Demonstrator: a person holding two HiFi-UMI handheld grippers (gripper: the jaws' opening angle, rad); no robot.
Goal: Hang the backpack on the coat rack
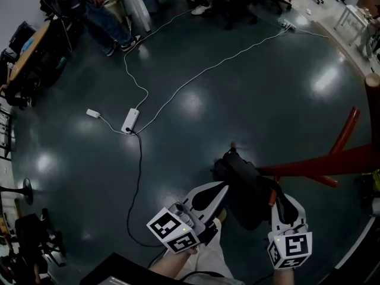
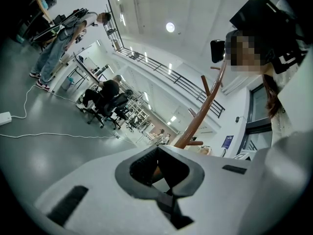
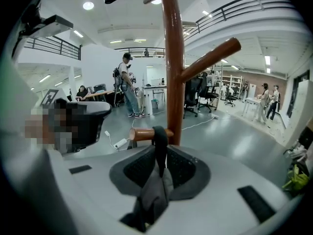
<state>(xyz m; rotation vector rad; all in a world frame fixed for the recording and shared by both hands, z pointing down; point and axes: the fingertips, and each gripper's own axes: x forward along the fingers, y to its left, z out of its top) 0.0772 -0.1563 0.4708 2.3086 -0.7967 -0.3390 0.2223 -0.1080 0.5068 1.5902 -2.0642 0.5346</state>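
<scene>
Presently your right gripper has its jaws closed tight on a dark strap. That strap loops over a short peg of the coat rack, directly ahead of the jaws. Your left gripper has its jaws drawn together on dark fabric, with only a sliver of light showing between them. In the head view the black backpack sits between both grippers, the left gripper's tip touching its left edge, just beside the rack's reddish arms.

Black backpack; strap looped over peg of brown coat rack.
</scene>
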